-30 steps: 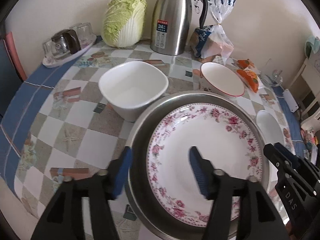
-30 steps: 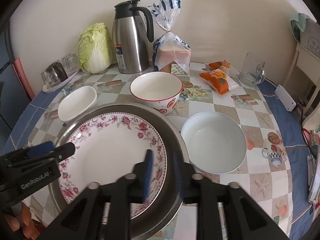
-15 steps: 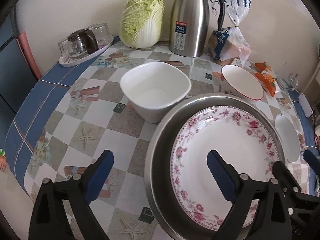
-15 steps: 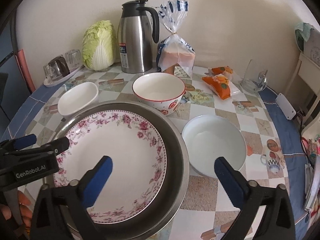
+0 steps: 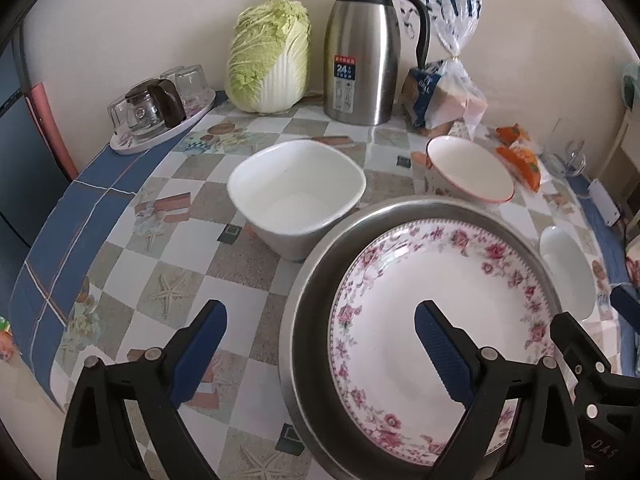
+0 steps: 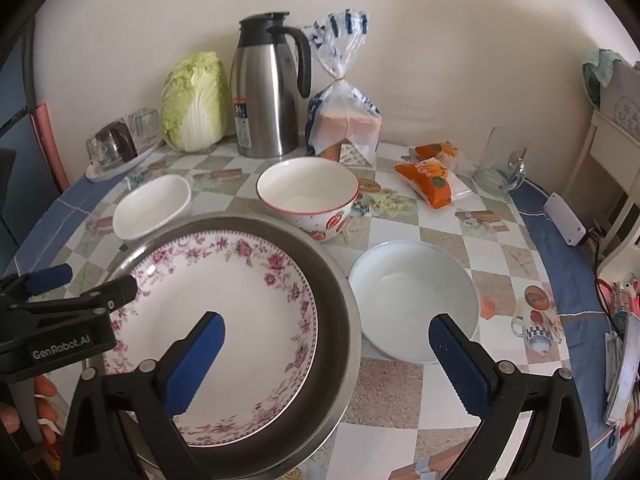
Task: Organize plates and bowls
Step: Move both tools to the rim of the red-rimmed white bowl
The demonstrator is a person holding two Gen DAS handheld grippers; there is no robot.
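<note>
Both the left gripper (image 5: pixel 320 344) and right gripper (image 6: pixel 326 344) spread wide, empty, above the floral plate (image 6: pixel 224 312).

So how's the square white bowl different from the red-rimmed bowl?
The square bowl has rounded corners and is plain white; the red-rimmed bowl is round, with a thin red rim and red patterns outside. The square bowl sits left of the steel tray, the red-rimmed bowl behind it. Both stand upright and empty.

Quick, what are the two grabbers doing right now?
Left gripper: open, holding nothing.
Right gripper: open, holding nothing.
</note>
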